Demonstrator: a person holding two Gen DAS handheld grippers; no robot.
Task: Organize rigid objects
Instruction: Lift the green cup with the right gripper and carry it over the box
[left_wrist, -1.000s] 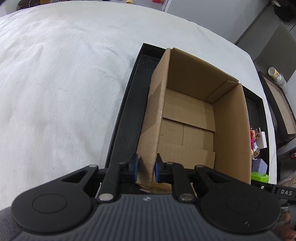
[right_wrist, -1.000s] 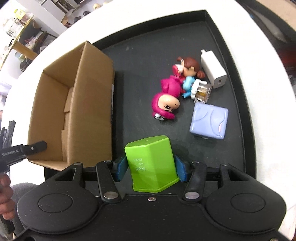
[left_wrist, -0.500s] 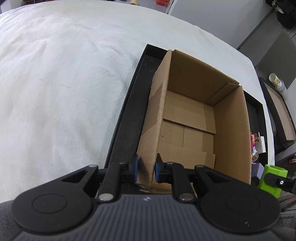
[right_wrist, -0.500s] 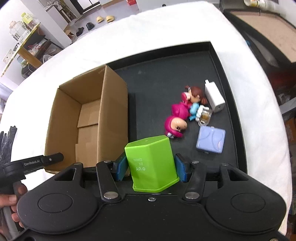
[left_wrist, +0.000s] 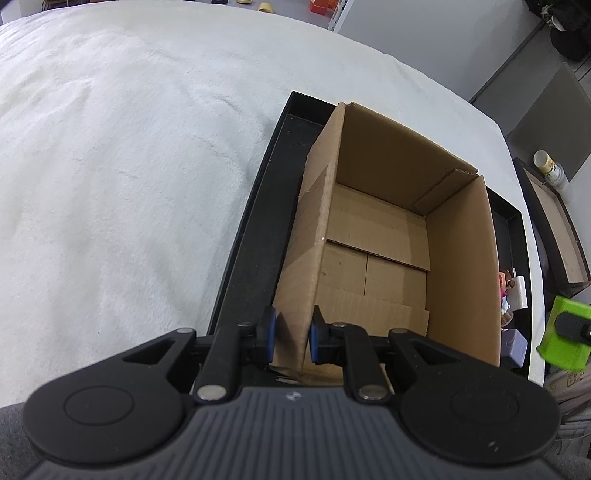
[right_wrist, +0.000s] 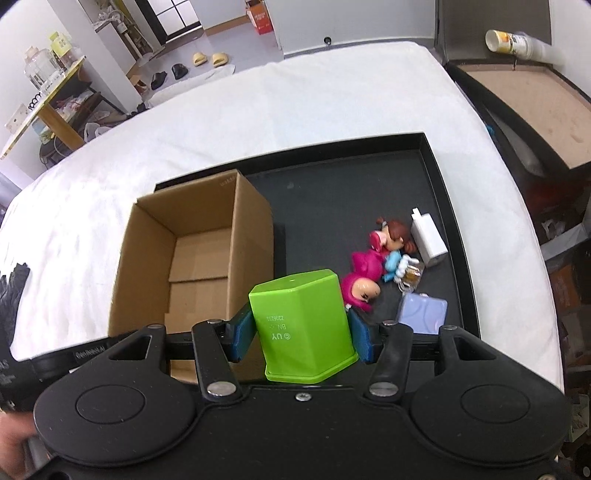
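Note:
An open, empty cardboard box stands at the left of a black tray. My left gripper is shut on the box's near left wall. My right gripper is shut on an upside-down green plastic cup and holds it high above the tray, near the box's right wall. The cup also shows at the right edge of the left wrist view. On the tray lie a pink figurine, a brown-haired figurine, a white charger and a lilac square case.
The tray rests on a white cloth-covered table. A small clear cube lies among the toys. A brown-topped side table with a paper cup stands to the right. Shelves and shoes lie beyond the far edge.
My right gripper has risen with the green cup and drawn back, so the box and tray look smaller. My left gripper keeps its hold on the box wall.

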